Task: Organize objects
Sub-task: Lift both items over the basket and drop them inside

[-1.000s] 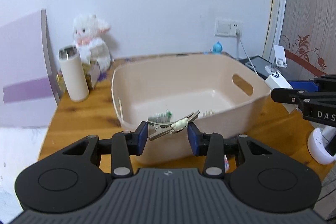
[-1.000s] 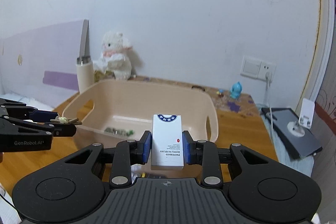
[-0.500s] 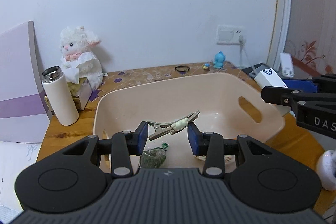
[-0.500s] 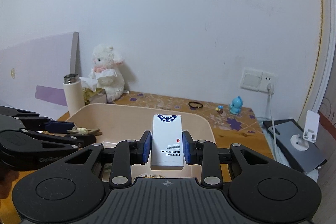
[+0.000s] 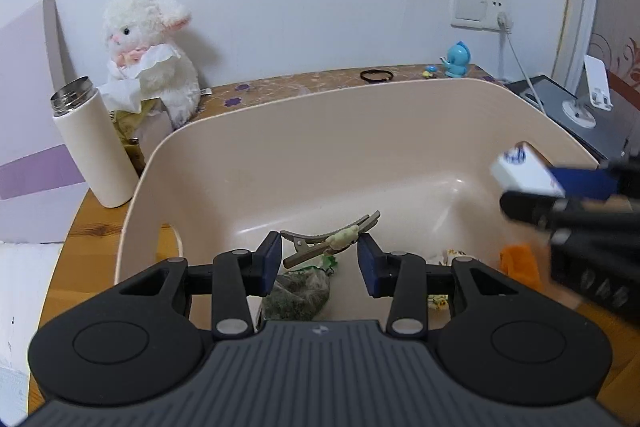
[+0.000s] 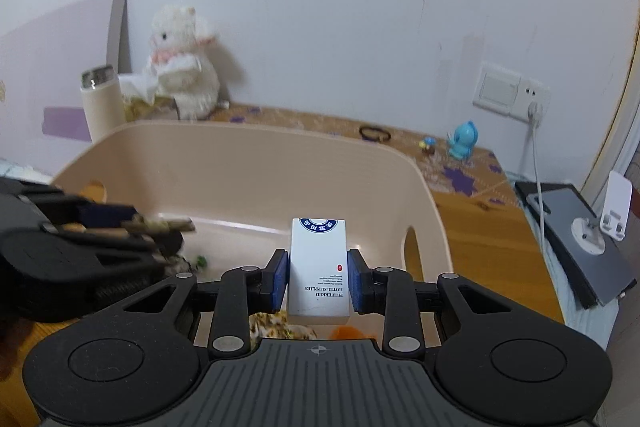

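A beige plastic basin point(image 5: 360, 131) stands on the wooden table; it also shows in the right wrist view point(image 6: 248, 163). My left gripper point(image 5: 319, 261) is shut on a metal hair clip point(image 5: 332, 239) and holds it over the basin's near left part. My right gripper point(image 6: 318, 277) is shut on a small white hotel-supplies box point(image 6: 318, 267), held over the basin's near right part; the box shows blurred in the left wrist view point(image 5: 524, 171). A green packet point(image 5: 298, 293), a patterned packet point(image 6: 276, 323) and an orange item point(image 5: 520, 263) lie on the basin floor.
A white bottle point(image 5: 94, 143) and a white plush lamb point(image 5: 148, 55) on a tissue box stand left of the basin. A black hair tie point(image 5: 376, 75) and a blue figurine point(image 5: 456, 61) lie behind it. A tablet and phone stand point(image 6: 580, 239) sit at the right.
Both grippers have moved forward and down over the basin, each still holding its item. The right gripper has come closer to the left one.
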A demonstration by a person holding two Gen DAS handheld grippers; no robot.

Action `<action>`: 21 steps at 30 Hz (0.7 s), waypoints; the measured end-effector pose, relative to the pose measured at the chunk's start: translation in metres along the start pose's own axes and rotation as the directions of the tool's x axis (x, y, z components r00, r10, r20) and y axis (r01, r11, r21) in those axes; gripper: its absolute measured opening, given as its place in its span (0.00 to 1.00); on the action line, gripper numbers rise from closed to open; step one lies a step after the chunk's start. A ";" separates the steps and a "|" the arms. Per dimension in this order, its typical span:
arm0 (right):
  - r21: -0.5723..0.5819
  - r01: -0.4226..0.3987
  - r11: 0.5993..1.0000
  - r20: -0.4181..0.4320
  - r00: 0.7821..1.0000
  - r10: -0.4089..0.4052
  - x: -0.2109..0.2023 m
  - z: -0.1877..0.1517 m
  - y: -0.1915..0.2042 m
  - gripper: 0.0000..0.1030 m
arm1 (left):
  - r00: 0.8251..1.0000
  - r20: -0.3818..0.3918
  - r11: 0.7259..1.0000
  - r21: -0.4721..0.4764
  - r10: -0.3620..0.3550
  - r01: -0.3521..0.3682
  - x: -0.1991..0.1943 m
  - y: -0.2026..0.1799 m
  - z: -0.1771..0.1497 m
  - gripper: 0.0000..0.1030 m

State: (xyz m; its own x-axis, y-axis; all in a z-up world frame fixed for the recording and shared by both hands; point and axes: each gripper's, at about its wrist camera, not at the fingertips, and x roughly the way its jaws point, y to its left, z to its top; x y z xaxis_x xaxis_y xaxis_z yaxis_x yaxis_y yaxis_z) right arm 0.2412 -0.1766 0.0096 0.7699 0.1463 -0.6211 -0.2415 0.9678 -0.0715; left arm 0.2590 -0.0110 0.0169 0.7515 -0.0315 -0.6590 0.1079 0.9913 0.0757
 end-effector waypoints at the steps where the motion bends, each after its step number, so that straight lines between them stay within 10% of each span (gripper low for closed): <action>1: -0.001 0.002 1.000 -0.009 1.000 -0.002 0.002 -0.001 0.000 0.30 | 1.000 -0.008 1.000 -0.004 -0.003 0.003 0.001 0.001 0.000 0.42; 6: -0.001 -0.005 1.000 -0.012 1.000 0.005 -0.001 -0.004 0.001 0.48 | 1.000 -0.025 0.999 -0.044 -0.013 0.012 -0.001 0.005 0.001 0.46; 8: 0.005 -0.003 1.000 0.006 1.000 0.003 -0.009 -0.004 -0.001 0.60 | 0.998 -0.038 0.998 -0.053 -0.041 0.039 -0.005 0.006 0.000 0.63; 21: -0.001 0.019 1.000 0.065 0.998 -0.019 -0.071 -0.019 -0.004 0.75 | 0.998 0.059 0.999 -0.046 -0.013 0.016 -0.067 -0.002 -0.020 0.83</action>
State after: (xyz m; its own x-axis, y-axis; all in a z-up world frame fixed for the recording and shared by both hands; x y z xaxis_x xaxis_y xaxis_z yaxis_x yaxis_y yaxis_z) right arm 0.1764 -0.1952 0.0396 0.8109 0.1408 -0.5679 -0.2276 0.9701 -0.0844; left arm 0.1950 -0.0080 0.0456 0.7867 -0.0522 -0.6151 0.0900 0.9955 0.0306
